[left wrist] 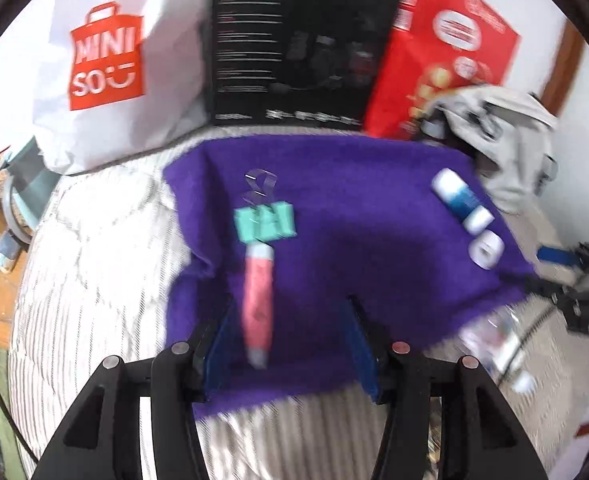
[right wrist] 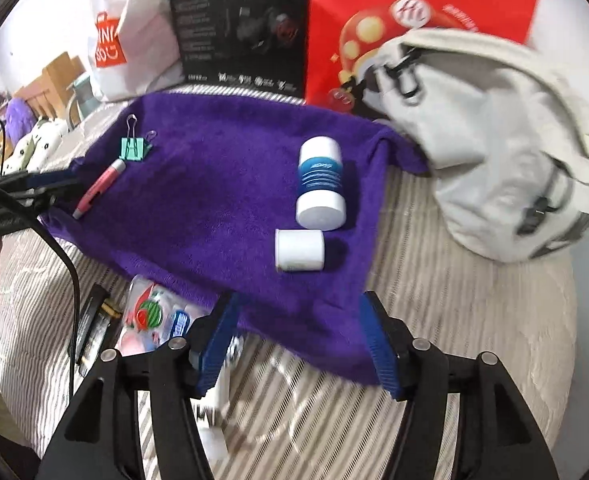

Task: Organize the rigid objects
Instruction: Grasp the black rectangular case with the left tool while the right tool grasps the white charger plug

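A purple towel (left wrist: pixel 374 260) lies spread on a striped bed. On it a pink pen-like tool (left wrist: pixel 259 300) lies below a green binder clip (left wrist: pixel 264 222). My left gripper (left wrist: pixel 288 306) is open, and the pink tool lies between its blue fingers, nearer the left one, unclamped. To the right lie a blue-and-white bottle (right wrist: pixel 320 182) and a small white cap (right wrist: pixel 299 250). My right gripper (right wrist: pixel 299 298) is open over the towel's near edge, just short of the cap, holding nothing. The right wrist view also shows the clip (right wrist: pixel 134 148) and pink tool (right wrist: pixel 100 186) at far left.
A white shopping bag (left wrist: pixel 106 64), a black box (left wrist: pixel 294 48) and a red box (left wrist: pixel 446 48) stand behind the towel. A grey fabric bag (right wrist: pixel 494 140) slumps at the right. A clear printed packet (right wrist: pixel 154 316) and a dark flat item (right wrist: pixel 94 320) lie by the towel's near-left edge.
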Motion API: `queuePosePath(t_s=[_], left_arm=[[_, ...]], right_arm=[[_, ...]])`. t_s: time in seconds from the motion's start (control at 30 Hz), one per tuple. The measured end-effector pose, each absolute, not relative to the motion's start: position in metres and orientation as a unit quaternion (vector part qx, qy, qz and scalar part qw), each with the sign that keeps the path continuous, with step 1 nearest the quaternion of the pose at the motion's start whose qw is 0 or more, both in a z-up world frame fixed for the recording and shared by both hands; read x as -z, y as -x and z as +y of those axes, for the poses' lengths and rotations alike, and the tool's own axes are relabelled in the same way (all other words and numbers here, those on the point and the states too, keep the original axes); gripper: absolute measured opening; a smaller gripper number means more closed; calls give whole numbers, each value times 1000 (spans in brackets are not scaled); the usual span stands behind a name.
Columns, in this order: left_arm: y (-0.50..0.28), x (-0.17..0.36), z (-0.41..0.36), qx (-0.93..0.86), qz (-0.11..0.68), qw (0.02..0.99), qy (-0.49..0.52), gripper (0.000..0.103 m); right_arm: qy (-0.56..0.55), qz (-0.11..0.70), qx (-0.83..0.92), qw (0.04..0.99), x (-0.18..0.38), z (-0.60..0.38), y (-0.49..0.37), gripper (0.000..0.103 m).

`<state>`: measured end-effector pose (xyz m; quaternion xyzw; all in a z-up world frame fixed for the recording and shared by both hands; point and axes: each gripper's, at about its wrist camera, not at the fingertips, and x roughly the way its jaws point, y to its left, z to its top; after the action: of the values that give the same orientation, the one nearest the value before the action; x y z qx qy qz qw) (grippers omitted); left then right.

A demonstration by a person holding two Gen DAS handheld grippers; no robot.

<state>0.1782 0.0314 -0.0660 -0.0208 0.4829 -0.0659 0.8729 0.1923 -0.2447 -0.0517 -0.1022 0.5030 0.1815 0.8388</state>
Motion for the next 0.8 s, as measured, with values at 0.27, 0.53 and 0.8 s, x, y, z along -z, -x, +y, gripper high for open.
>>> queuePosePath(t_s=[0.27, 0.53, 0.8], left_arm=[[-131, 76, -12, 92, 499, 861, -18, 51], [-113, 95, -32, 103, 524, 845, -29, 51], [-113, 101, -31, 97, 531, 841, -42, 55]], right_arm=[[64, 510, -185, 838, 46, -270, -157, 62], [46, 520, -185, 833, 54, -283, -127, 62], [38, 536, -192, 821, 67, -283, -113, 62]])
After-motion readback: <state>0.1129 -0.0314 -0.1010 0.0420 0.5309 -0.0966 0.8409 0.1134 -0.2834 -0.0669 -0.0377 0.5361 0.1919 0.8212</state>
